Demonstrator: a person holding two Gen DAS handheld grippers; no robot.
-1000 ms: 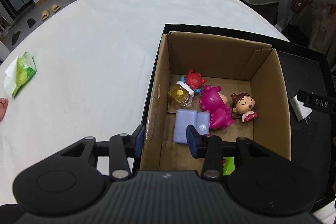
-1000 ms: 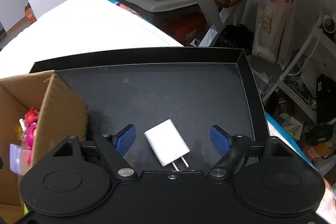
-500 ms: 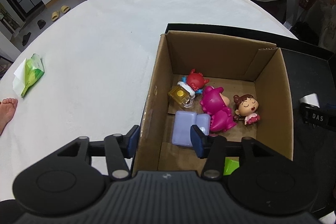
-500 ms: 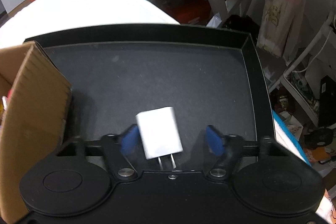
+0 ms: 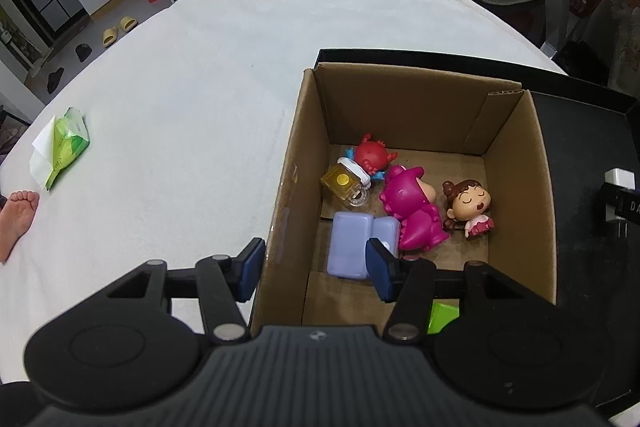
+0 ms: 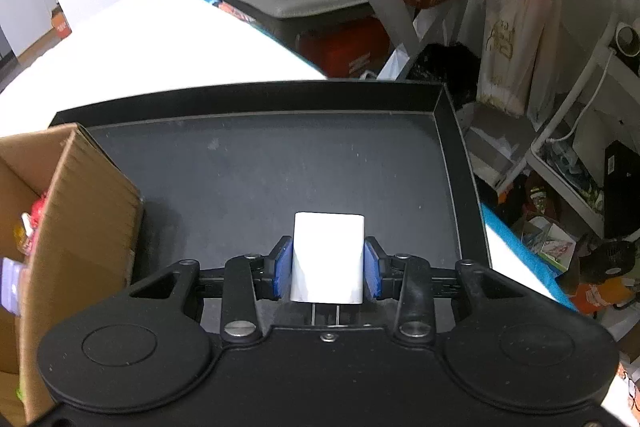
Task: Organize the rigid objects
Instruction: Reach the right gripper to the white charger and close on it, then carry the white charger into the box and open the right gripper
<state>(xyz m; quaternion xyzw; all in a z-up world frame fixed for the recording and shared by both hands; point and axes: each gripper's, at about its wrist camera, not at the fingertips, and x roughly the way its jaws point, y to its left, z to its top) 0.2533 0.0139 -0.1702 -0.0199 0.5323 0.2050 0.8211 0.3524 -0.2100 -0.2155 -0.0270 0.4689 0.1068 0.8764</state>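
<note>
Gripping a white plug-in charger block, the right gripper has both blue pads pressed flat on its two side faces; prongs point back toward the camera. Block sits between the jaws, above the black tray. Judged: light, rigid, smooth glossy plastic with rounded edges, so slip is the likely fault; broad flat sides are the right hold, not the prongs.

Left gripper is open, holding nothing, its jaws straddling the near-left wall of the corrugated cardboard box. Ahead of those jaws, on the box floor: hard moulded figurines, including a magenta one, and a lilac case.
</note>
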